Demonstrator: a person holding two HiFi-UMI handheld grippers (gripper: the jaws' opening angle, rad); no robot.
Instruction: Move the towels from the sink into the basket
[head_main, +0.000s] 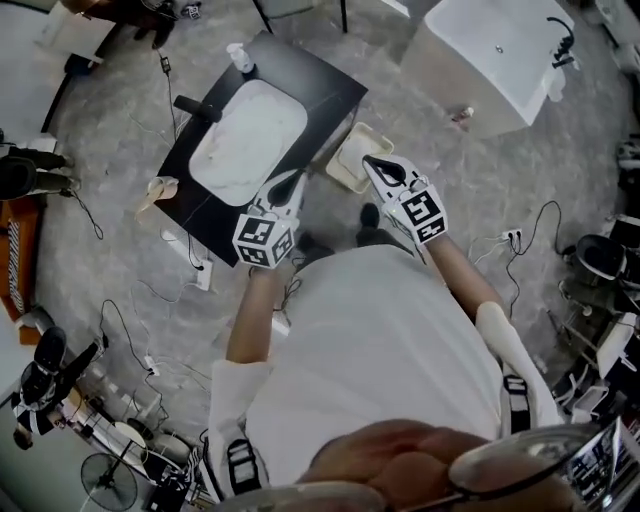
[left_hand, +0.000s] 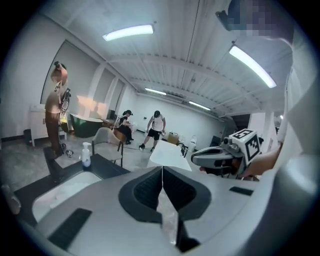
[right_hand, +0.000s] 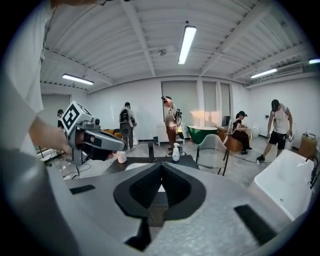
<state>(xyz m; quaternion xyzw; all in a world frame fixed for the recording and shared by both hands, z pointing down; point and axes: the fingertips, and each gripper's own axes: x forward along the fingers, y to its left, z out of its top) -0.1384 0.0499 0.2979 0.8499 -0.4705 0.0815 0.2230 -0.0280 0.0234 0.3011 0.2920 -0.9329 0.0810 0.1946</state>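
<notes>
A pump bottle (head_main: 238, 56) stands on the black counter (head_main: 322, 86); a white bathtub (head_main: 492, 52) sits well apart.

Mostly hard, matt surfaces.
Smooth pale sink (head_main: 250, 140) set in matt black counter (head_main: 322, 88); basket (head_main: 338, 172) cream, plastic-looking; floor (head_main: 480, 190) mottled grey, concrete-like; left gripper (left_hand: 162, 170) shell matt grey plastic, pads (left_hand: 147, 190) dark, ribbed.
</notes>
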